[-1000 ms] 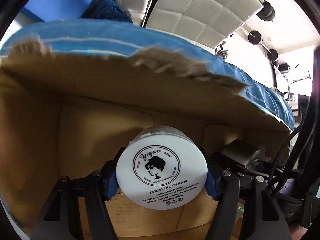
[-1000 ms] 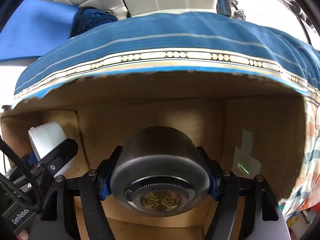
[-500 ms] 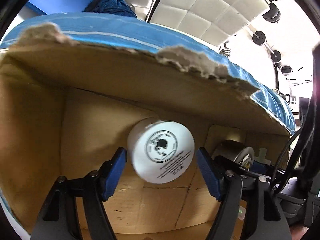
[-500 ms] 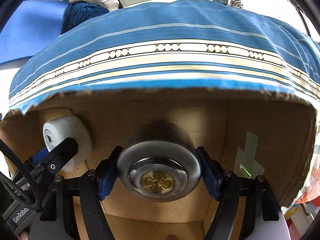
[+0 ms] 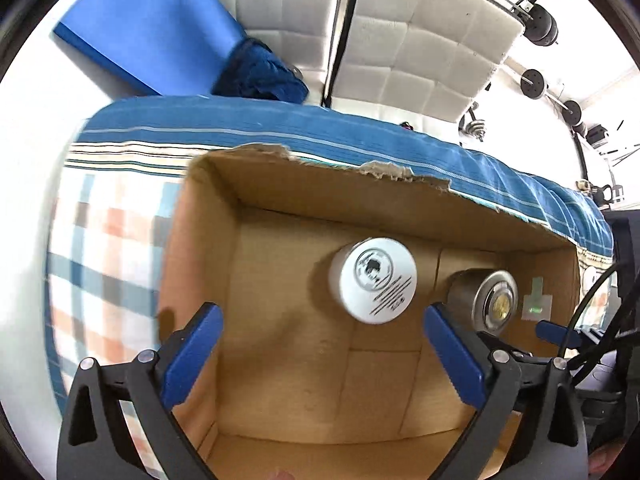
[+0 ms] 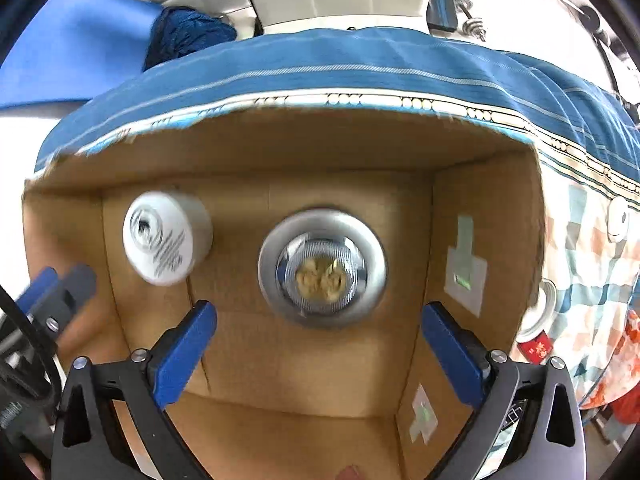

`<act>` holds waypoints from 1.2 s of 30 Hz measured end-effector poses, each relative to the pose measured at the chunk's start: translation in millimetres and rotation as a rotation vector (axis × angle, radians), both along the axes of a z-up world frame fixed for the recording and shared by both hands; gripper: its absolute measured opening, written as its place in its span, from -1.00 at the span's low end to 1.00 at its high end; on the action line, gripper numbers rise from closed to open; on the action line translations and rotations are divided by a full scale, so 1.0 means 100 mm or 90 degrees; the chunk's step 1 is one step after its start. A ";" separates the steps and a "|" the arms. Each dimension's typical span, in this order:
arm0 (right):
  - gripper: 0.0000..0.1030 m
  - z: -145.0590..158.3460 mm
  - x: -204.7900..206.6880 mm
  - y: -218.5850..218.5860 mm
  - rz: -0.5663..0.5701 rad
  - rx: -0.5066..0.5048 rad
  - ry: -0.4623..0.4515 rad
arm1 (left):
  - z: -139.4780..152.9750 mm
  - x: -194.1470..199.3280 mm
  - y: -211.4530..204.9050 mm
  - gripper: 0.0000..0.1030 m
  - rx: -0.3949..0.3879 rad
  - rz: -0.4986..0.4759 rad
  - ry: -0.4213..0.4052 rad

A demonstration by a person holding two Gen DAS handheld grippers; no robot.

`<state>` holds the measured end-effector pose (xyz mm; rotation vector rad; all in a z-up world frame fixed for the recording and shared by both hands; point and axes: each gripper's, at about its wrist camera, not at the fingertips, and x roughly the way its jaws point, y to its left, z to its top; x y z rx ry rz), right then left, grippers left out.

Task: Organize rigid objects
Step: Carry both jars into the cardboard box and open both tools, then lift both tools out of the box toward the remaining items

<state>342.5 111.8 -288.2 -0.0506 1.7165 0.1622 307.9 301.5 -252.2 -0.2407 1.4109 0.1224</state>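
Left wrist showed my left gripper [image 5: 320, 344] wide open, empty; cream jar [image 5: 373, 280] ahead, metal jar [image 5: 484, 302] right; my right gripper [image 6: 320, 342] likewise gaped empty.

Lighting: bright daylight, background overexposed beyond our grippers. Soft shadows beside the white jar [image 5: 373, 280] inside the cardboard box [image 5: 280, 192]. Right-wrist view motion-blurred; strong fisheye curvature, black vignette corners.

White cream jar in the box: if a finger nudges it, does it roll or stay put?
The white cream jar is probably stable: it looks squat, apparently resting on a flat end on the cardboard box floor. Its smooth, rigid-looking plastic would likely slide rather than tip. It might bump the metallic jar close beside it.
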 end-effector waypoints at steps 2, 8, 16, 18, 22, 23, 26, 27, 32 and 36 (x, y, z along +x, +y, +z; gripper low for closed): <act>1.00 0.11 -0.11 0.03 0.022 -0.009 -0.015 | 0.06 -0.13 -0.06 0.99 0.009 -0.004 -0.010; 1.00 0.38 -0.42 0.07 0.026 -0.018 -0.043 | 0.31 -0.44 -0.15 0.99 0.007 -0.004 -0.034; 1.00 0.76 -0.87 0.08 0.028 -0.006 -0.125 | 0.75 -0.86 -0.15 0.99 0.009 -0.009 -0.086; 1.00 0.88 -0.97 0.11 0.030 0.001 -0.147 | 0.87 -0.99 -0.15 0.99 0.011 -0.011 -0.099; 1.00 1.14 -1.24 0.12 0.029 0.025 -0.181 | 1.09 -1.20 -0.16 0.99 0.023 -0.013 -0.118; 1.00 1.18 -1.31 0.10 0.026 0.033 -0.184 | 1.14 -1.26 -0.18 0.99 0.026 -0.015 -0.124; 1.00 1.29 -1.46 0.05 0.023 0.059 -0.186 | 1.24 -1.39 -0.24 0.99 0.021 -0.018 -0.133; 1.00 1.33 -1.51 0.03 0.023 0.065 -0.189 | 1.28 -1.42 -0.26 0.99 0.016 -0.018 -0.135; 1.00 1.50 -1.69 -0.20 0.016 0.096 -0.195 | 1.45 -1.49 -0.51 0.99 0.021 -0.023 -0.155; 1.00 1.58 -1.75 -0.58 -0.003 0.106 -0.199 | 1.53 -1.43 -1.05 0.99 0.037 -0.061 -0.170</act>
